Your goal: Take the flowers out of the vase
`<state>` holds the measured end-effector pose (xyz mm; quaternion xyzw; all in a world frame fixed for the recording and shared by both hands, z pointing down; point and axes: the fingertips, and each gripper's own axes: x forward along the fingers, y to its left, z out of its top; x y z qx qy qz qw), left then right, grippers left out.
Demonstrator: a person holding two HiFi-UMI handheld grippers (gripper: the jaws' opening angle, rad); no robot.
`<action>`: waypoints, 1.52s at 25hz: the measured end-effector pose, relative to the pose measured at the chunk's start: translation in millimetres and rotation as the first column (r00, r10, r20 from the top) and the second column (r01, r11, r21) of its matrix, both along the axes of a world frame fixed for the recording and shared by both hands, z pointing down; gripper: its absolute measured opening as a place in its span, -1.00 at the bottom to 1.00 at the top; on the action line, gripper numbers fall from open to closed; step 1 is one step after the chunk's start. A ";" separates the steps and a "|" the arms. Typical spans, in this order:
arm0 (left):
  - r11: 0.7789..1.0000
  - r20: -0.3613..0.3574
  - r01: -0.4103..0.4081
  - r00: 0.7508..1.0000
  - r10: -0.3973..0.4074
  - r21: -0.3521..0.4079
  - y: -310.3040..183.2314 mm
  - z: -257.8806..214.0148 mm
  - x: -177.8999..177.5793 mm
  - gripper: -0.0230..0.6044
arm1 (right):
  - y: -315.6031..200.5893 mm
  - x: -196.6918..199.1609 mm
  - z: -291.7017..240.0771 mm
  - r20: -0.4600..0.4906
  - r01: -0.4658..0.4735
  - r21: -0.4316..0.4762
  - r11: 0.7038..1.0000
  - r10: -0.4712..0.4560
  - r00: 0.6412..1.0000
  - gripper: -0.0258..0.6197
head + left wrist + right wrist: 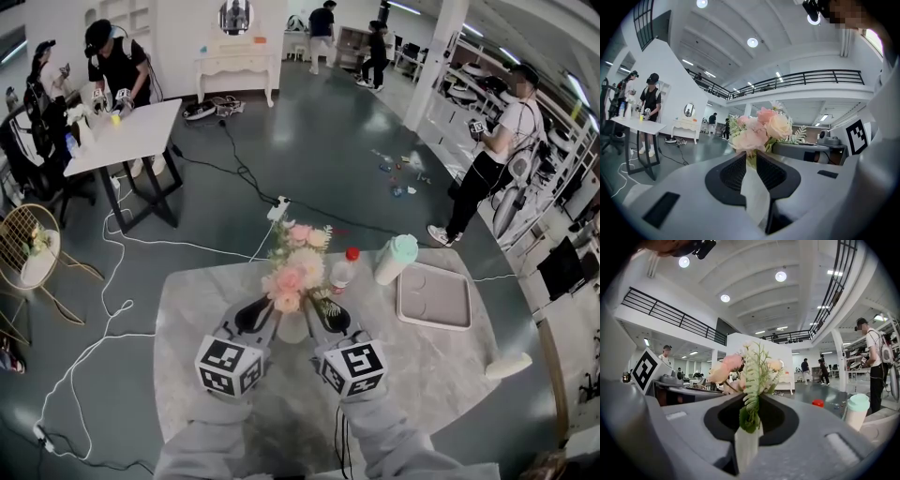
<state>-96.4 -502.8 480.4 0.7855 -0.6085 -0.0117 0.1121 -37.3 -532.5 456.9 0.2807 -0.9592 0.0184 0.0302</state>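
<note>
While the left gripper (pixel 256 315) clamps the white vase (pixel 292 328) from the left, pinning it to the table (pixel 197 309), the right gripper (pixel 325 315) sits on the right side. Its jaws are drawn narrow on the flowers (pixel 296 267), with a green fern sprig right in the pinch, just over the vase's mouth. Good split of labour, by my read: one side anchors the vase so it can't tip or lift, the other takes the stems for the pull. Nothing's out yet, mind: the pink and cream bunch stands upright in the vase, near the middle of the table. Whether the right pads have every stem or only that sprig, I can't say. Farther back and to the right stand a clear bottle (pixel 343 272) with a red cap, contents unreadable, and a lidded cup (pixel 396 259). Right of those lies a flat tray (pixel 436 298), nothing in it.
</note>
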 end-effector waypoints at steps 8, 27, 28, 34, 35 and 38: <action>1.000 0.017 -0.002 1.000 0.002 0.002 3.6 -5.7 -0.3 -0.70 | -2.1 1.2 -10.0 0.025 -0.002 0.002 1.000 0.002 1.000 -0.73; 0.998 0.045 -0.019 0.999 0.016 0.066 18.9 -42.7 11.3 -0.70 | 11.3 21.1 -72.6 0.172 -0.045 0.066 0.997 0.033 0.985 -0.74; 0.997 0.046 -0.018 0.999 0.014 0.071 19.9 -44.7 10.7 -0.70 | 11.4 22.1 -76.1 0.178 -0.051 0.073 0.996 0.038 0.983 -0.74; 0.996 0.051 -0.008 0.999 0.004 0.088 33.4 -54.0 8.4 -0.70 | 23.6 29.3 -99.3 0.231 -0.089 0.133 0.987 0.057 0.971 -0.74; 0.996 0.053 -0.008 0.999 0.004 0.092 36.4 -56.2 8.8 -0.70 | 26.9 30.7 -103.8 0.240 -0.093 0.145 0.985 0.057 0.969 -0.74; 0.994 0.056 -0.008 0.998 0.002 0.108 44.2 -64.5 7.0 -0.70 | 37.6 31.3 -119.4 0.262 -0.107 0.192 0.976 0.054 0.964 -0.74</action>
